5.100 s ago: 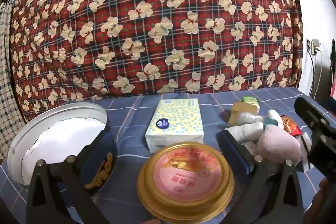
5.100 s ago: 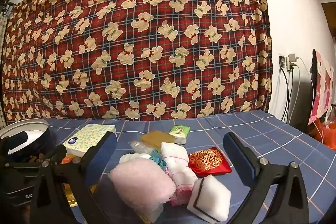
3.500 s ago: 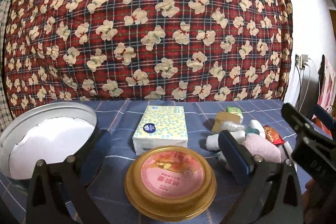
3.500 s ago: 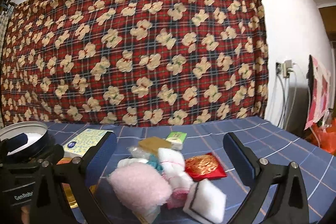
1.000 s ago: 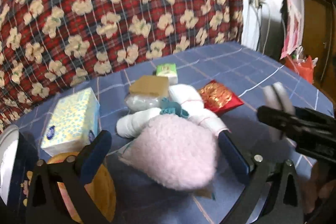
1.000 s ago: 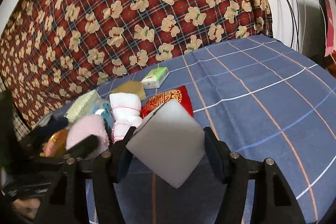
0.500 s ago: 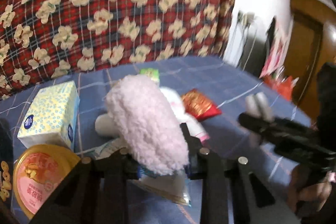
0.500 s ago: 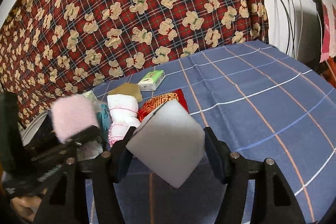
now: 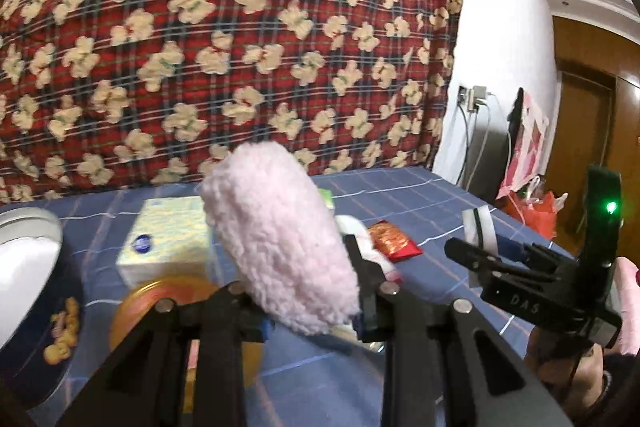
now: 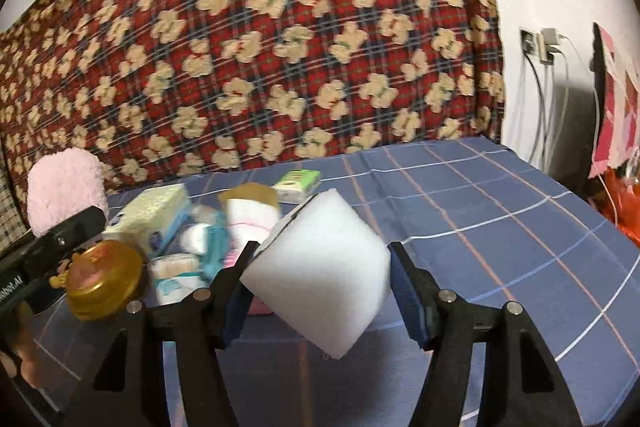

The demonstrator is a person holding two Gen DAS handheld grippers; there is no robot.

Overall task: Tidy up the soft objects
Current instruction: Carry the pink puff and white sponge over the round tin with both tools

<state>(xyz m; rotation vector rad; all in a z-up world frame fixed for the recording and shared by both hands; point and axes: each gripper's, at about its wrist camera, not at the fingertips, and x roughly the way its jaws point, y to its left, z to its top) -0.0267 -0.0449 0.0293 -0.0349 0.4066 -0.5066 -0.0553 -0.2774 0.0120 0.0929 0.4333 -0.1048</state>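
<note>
Since a second ago left tongs (image 9: 304,307) clamped and lifted pink fluffy pad (image 9: 276,247) off worktop (image 10: 500,227); right tongs (image 10: 320,291) clamp white sponge (image 10: 320,279) aloft, likely for sorting.

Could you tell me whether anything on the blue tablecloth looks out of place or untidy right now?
Yes: the soft items lie jumbled against the tissue box, overlapping at odd angles rather than sorted. Nothing looks spilled or damaged.
</note>
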